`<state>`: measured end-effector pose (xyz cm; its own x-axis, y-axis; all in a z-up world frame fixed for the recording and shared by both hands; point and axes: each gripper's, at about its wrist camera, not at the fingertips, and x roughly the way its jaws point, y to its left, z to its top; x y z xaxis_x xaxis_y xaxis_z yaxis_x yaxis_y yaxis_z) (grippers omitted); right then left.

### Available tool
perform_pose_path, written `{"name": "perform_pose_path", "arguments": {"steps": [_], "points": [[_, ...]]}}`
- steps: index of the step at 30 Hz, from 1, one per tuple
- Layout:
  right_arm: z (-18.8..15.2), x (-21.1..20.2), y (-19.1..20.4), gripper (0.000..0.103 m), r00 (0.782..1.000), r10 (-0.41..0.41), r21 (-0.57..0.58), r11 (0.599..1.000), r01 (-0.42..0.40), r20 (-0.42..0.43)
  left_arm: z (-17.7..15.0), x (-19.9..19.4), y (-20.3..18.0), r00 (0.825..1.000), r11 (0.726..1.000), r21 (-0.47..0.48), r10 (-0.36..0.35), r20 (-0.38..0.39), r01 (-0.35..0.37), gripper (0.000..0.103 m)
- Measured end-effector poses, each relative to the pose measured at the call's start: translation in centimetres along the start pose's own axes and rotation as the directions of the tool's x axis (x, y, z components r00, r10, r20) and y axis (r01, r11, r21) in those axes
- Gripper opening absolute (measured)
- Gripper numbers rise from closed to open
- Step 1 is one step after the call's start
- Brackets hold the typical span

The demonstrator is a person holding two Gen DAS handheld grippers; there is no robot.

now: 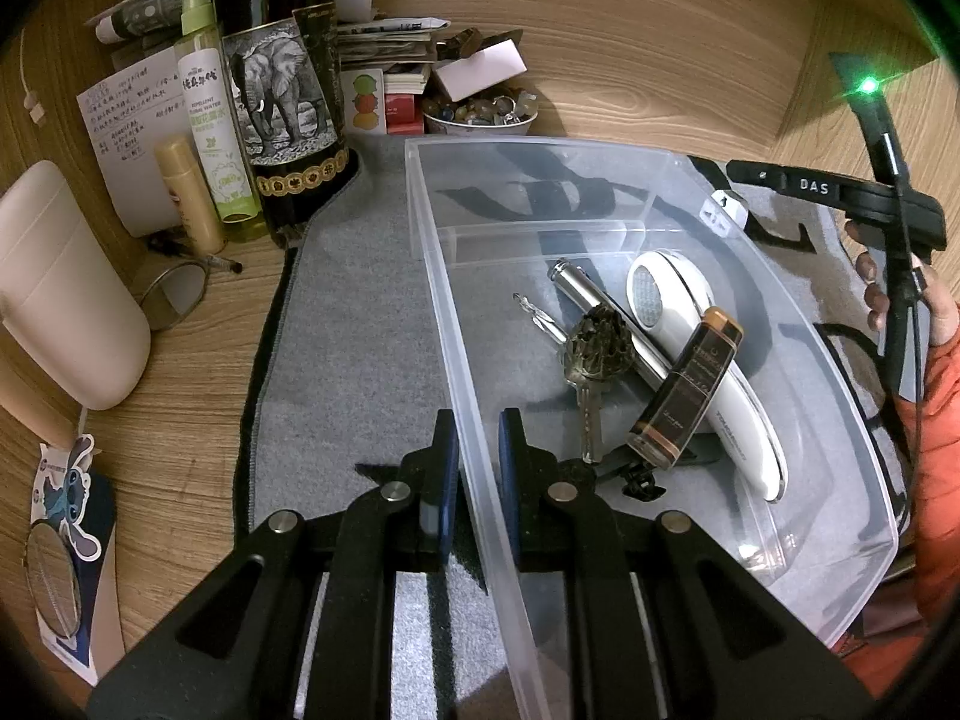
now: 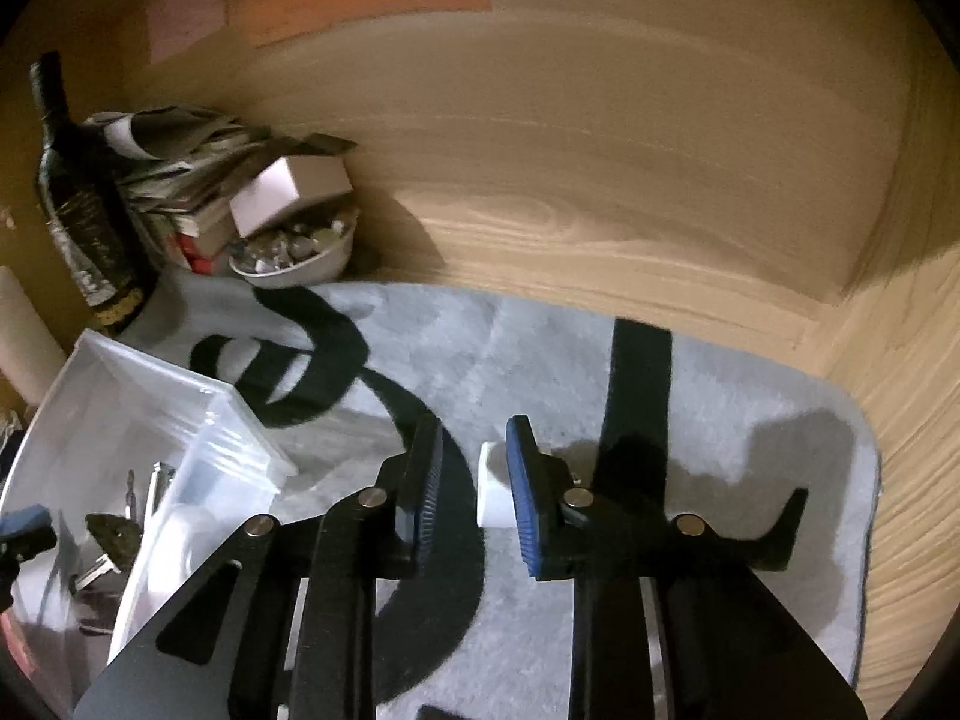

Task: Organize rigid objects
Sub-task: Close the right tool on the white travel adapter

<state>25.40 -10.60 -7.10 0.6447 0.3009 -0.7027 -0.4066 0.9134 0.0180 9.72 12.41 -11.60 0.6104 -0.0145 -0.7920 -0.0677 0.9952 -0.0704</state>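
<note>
A clear plastic bin (image 1: 798,324) sits on a grey mat (image 1: 360,324). My left gripper (image 1: 478,474) is shut on the bin's near left wall, one finger inside and one outside. Inside lie a white lint shaver (image 1: 714,372), a brown tube (image 1: 690,390), a silver pen light (image 1: 606,318) and keys (image 1: 591,360). A white die-like cube (image 1: 723,213) lies on the mat past the bin. In the right wrist view my right gripper (image 2: 474,486) is open just above that white cube (image 2: 493,492), which sits against the right finger. The bin (image 2: 144,420) is at its left.
At the back left stand a dark elephant-label bottle (image 1: 282,96), a green spray bottle (image 1: 213,114), a yellow tube (image 1: 189,198), papers and a bowl of trinkets (image 1: 480,111). A cream container (image 1: 66,288) and small mirror (image 1: 174,294) sit left. Wooden walls enclose the desk.
</note>
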Motion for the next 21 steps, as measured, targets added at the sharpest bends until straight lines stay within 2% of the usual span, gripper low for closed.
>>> {"name": "perform_pose_path", "arguments": {"steps": [1,2,5,6,13,14,15,16,21], "points": [[0.4,0.8,0.1,0.020,1.000,-0.005,0.007,1.000,0.005,-0.007,0.0,0.0,0.0,1.000,1.000,0.000,0.000,0.000,0.000,0.013],[0.5,1.1,-0.2,0.025,1.000,-0.003,0.022,1.000,0.003,-0.022,0.0,0.0,0.0,1.000,1.000,0.000,0.000,0.001,0.000,0.013],[0.4,2.1,-1.2,0.059,0.999,0.000,0.081,0.997,0.004,-0.049,0.0,0.0,0.1,1.000,1.000,0.001,-0.002,0.003,0.002,0.013],[0.2,2.4,-1.3,0.060,0.999,-0.009,0.086,0.996,0.014,-0.052,0.0,0.0,0.1,1.000,1.000,0.001,-0.003,0.003,0.003,0.013],[-1.5,6.5,-2.2,0.060,0.987,-0.025,0.110,0.993,0.043,-0.160,0.0,-0.1,0.1,1.000,1.000,0.003,-0.001,0.002,0.001,0.013],[-1.6,6.7,-2.3,0.058,0.986,-0.019,0.117,0.992,0.038,-0.163,0.0,-0.1,0.2,1.000,1.000,0.003,-0.001,0.002,0.001,0.013],[-1.7,6.8,-2.3,0.046,0.987,-0.009,0.121,0.992,0.028,-0.160,0.0,-0.1,0.1,1.000,1.000,0.003,0.000,0.002,0.000,0.013],[-1.7,6.7,-2.4,0.043,0.988,-0.001,0.119,0.993,0.020,-0.157,0.0,-0.1,0.2,1.000,1.000,0.003,0.000,0.002,0.000,0.013],[-1.5,5.1,-2.2,0.043,0.994,0.018,0.111,0.994,-0.006,-0.108,0.0,-0.1,0.2,1.000,1.000,0.003,0.000,0.002,0.000,0.013]]}}
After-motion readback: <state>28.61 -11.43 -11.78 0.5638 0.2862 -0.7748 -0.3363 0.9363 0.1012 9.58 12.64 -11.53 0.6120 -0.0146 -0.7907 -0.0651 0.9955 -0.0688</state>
